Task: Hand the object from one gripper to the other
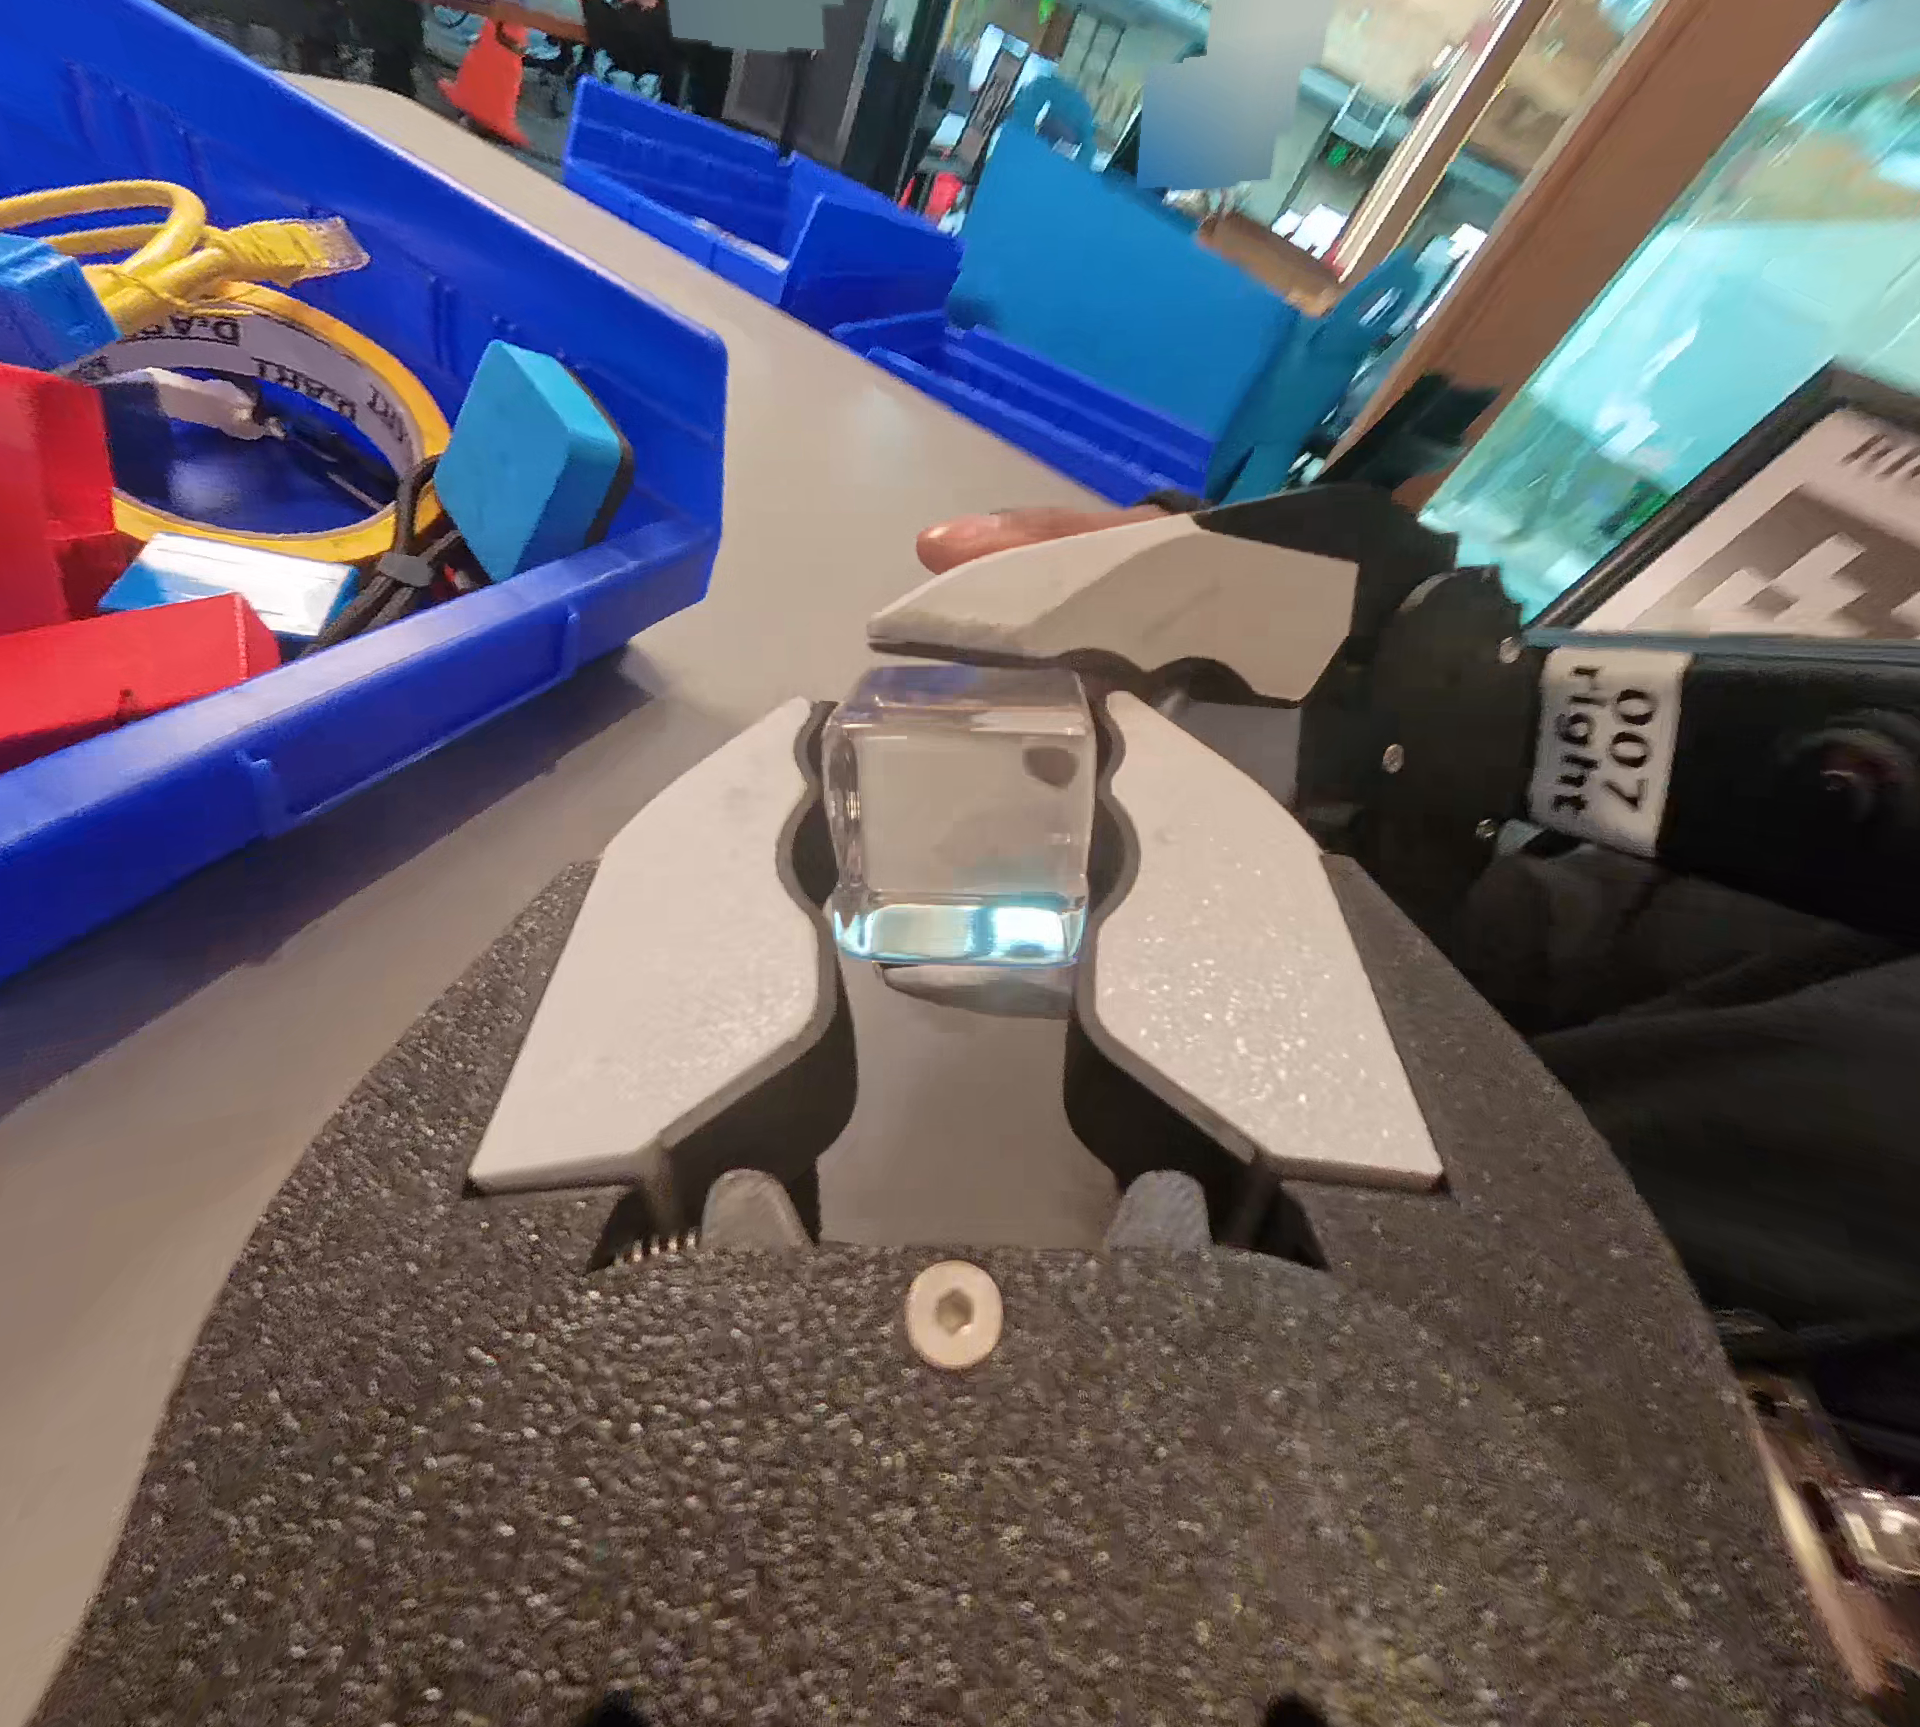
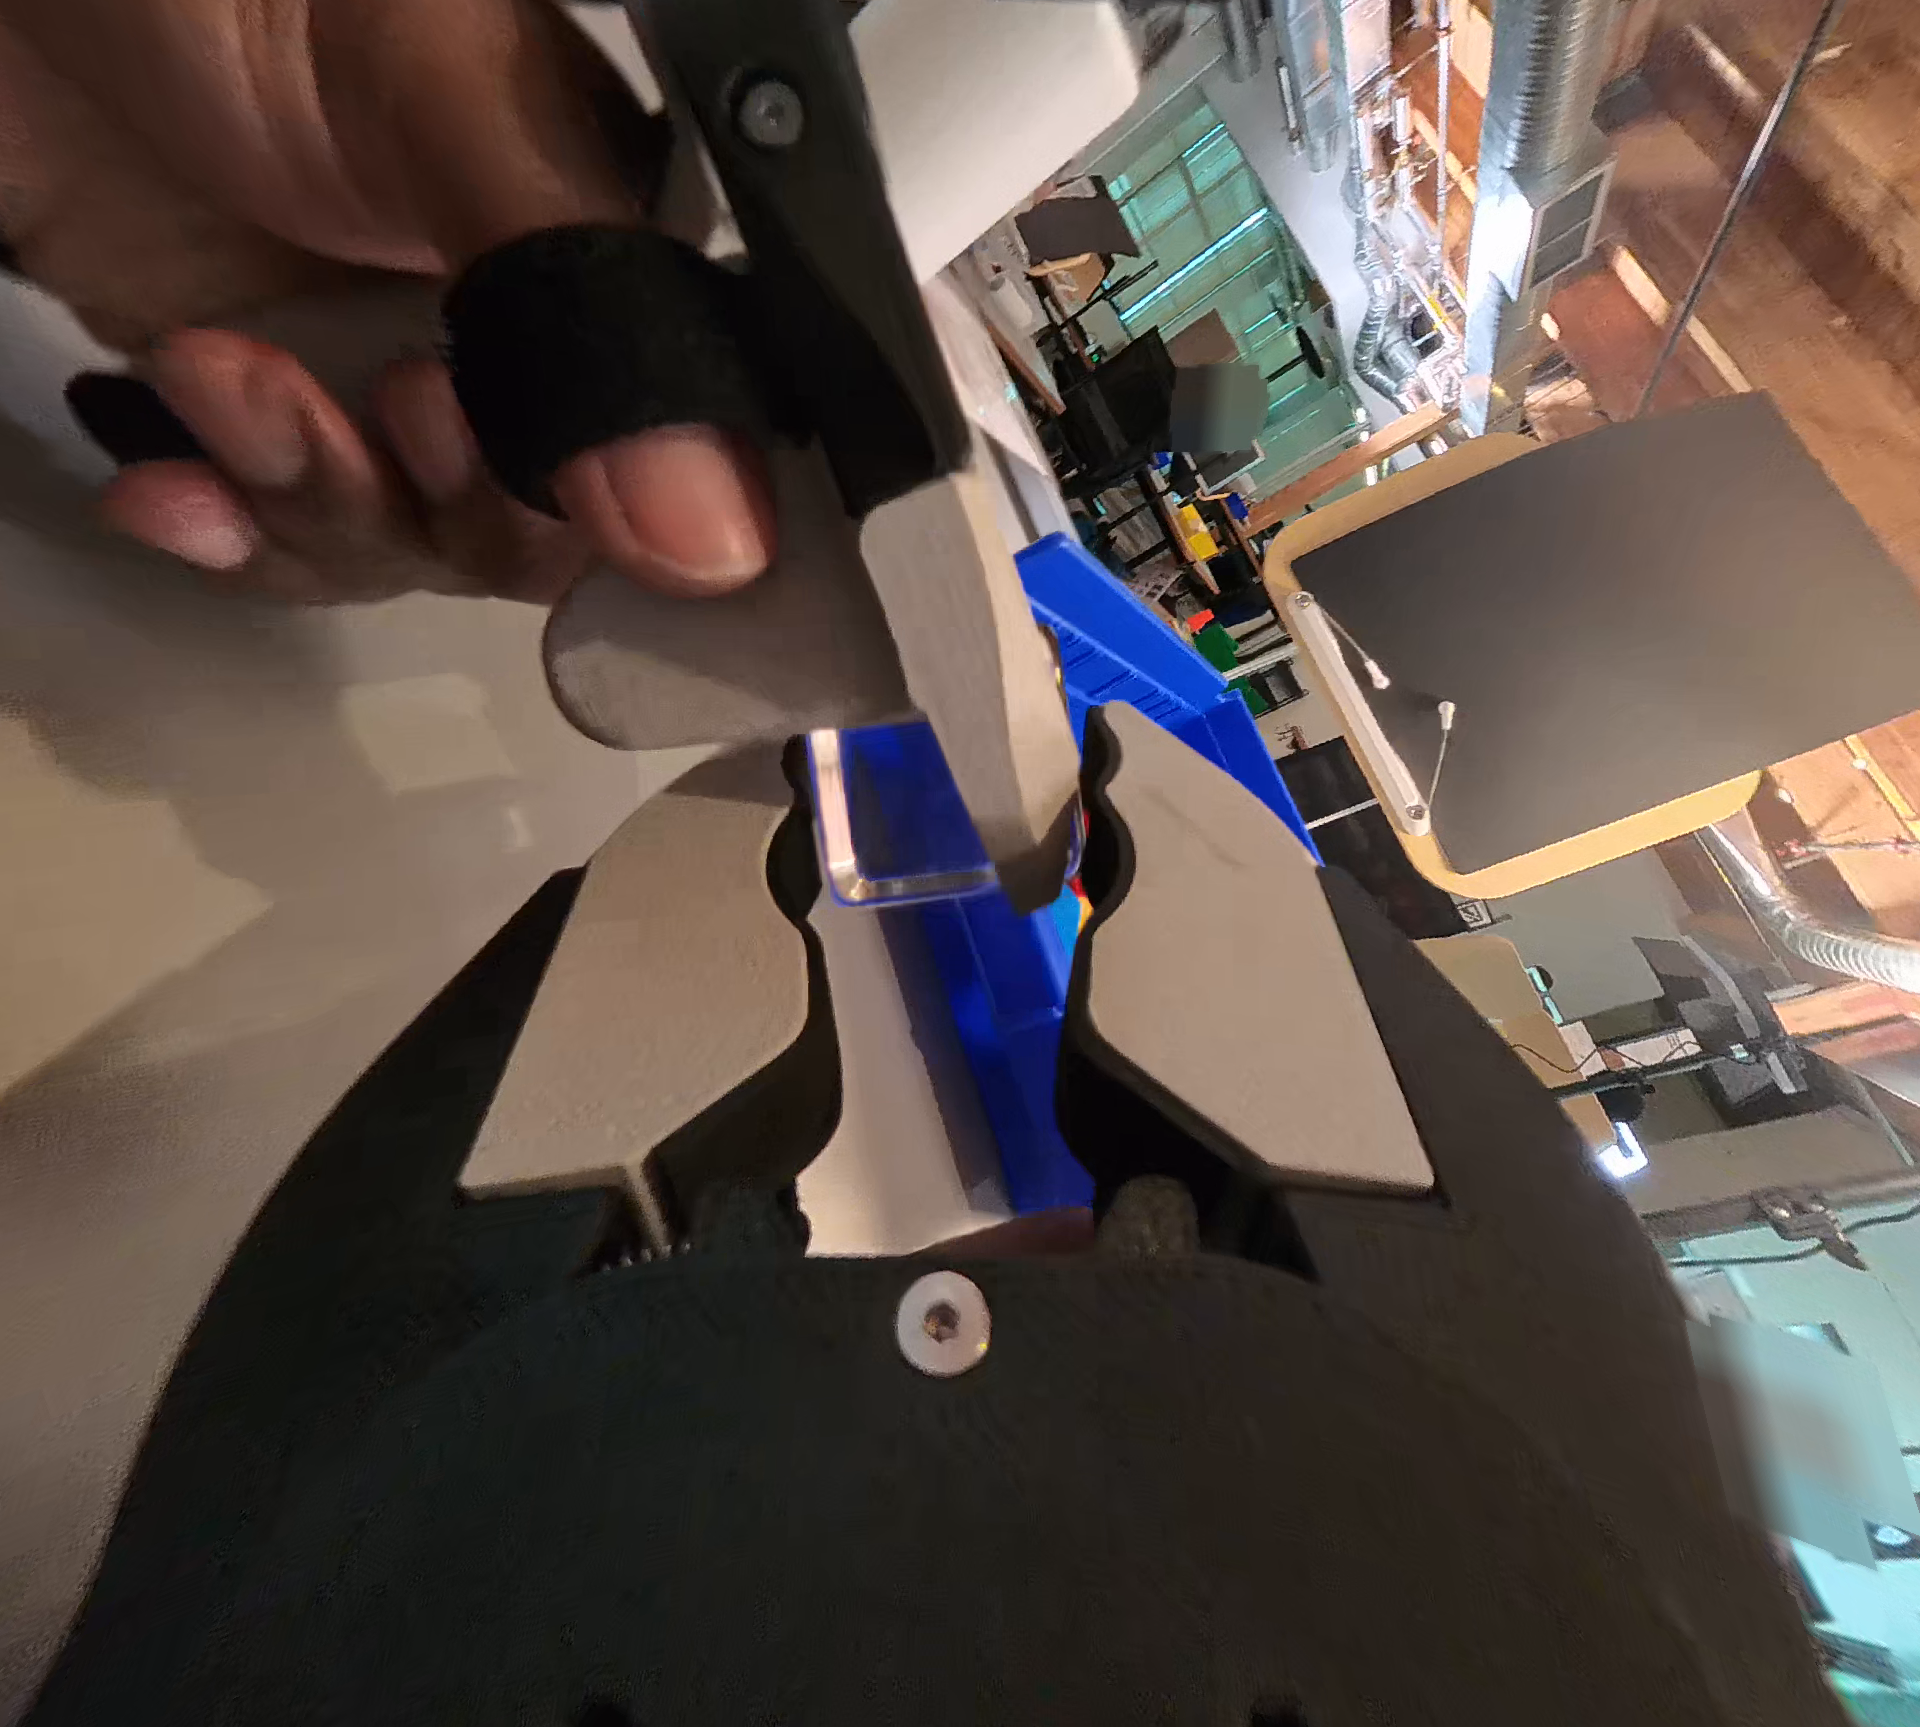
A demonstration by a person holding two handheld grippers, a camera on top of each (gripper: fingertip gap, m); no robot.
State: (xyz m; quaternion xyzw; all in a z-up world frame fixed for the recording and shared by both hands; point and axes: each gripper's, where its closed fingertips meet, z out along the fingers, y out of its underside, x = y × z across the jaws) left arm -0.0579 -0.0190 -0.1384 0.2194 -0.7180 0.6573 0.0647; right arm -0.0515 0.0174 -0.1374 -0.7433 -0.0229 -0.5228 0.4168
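1. Grey worktop (image 1: 852, 389) under me, blue bin (image 1: 499, 597) along its left edge.
2. My left gripper (image 1: 956, 830) clamps the clear cube (image 1: 956, 830) above the worktop; my right gripper (image 2: 945, 820) closes on its other 2 faces.
3. I'd confirm the right's squeeze first; then release left slowly.

The left wrist view looks forward along its own fingers, low over the grey table (image 1: 852, 347), very near. The right wrist view is rolled sideways and looks across from the right. Both views share the clear cube (image 1: 956, 804) (image 2: 904, 830) and the blue bin (image 1: 343, 597) (image 2: 1132, 649).
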